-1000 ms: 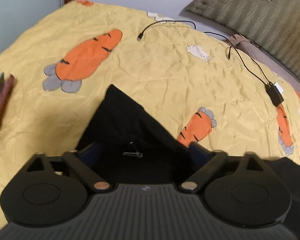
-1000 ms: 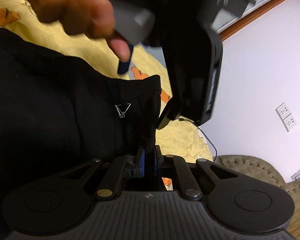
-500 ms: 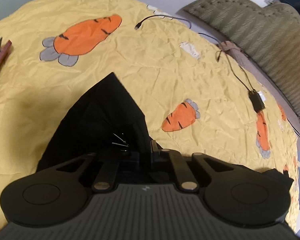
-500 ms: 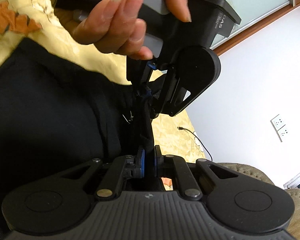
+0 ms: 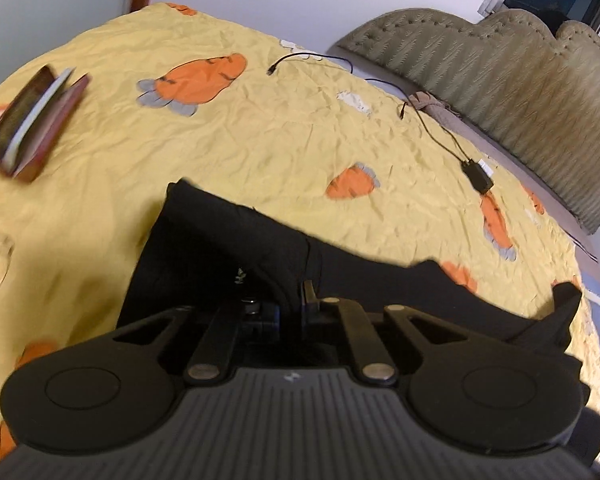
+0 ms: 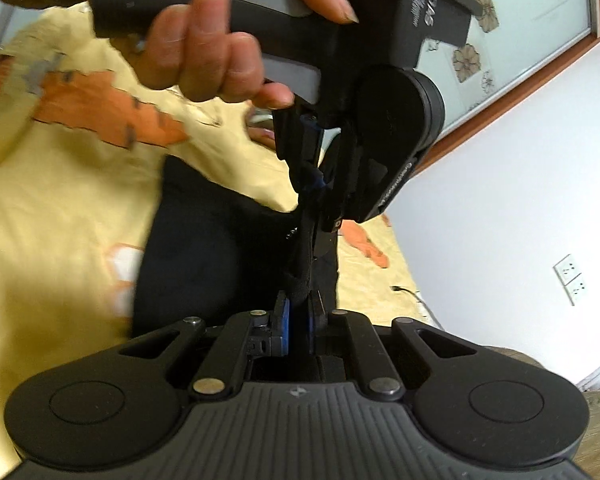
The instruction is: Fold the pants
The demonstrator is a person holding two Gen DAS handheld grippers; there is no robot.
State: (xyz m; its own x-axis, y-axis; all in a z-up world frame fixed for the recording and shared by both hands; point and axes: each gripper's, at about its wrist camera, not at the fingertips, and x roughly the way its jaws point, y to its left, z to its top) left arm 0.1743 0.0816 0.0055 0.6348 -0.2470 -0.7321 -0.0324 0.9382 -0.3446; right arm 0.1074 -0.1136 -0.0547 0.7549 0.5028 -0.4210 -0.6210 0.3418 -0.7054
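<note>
Lying on the yellow carrot-print bedsheet point(image 5: 260, 136): a book point(image 5: 32, 120) at upper left of the left wrist view, a black cable point(image 5: 432, 120) running to a small adapter point(image 5: 477, 176) at upper right, olive tufted headboard point(image 5: 500, 80) behind. Right wrist view is half blocked by the person's hand point(image 6: 220, 60) on the left gripper point(image 6: 314, 184), upper centre. Black pants point(image 5: 228, 248) bunched lower centre, one edge lifted and stretched taut between both tools. Left gripper clamped on pants fabric; right gripper point(image 6: 298, 320) blue pads pinching the same edge. Writing on the left gripper body too blurred to read. Wall sockets point(image 6: 571, 280) at right edge
</note>
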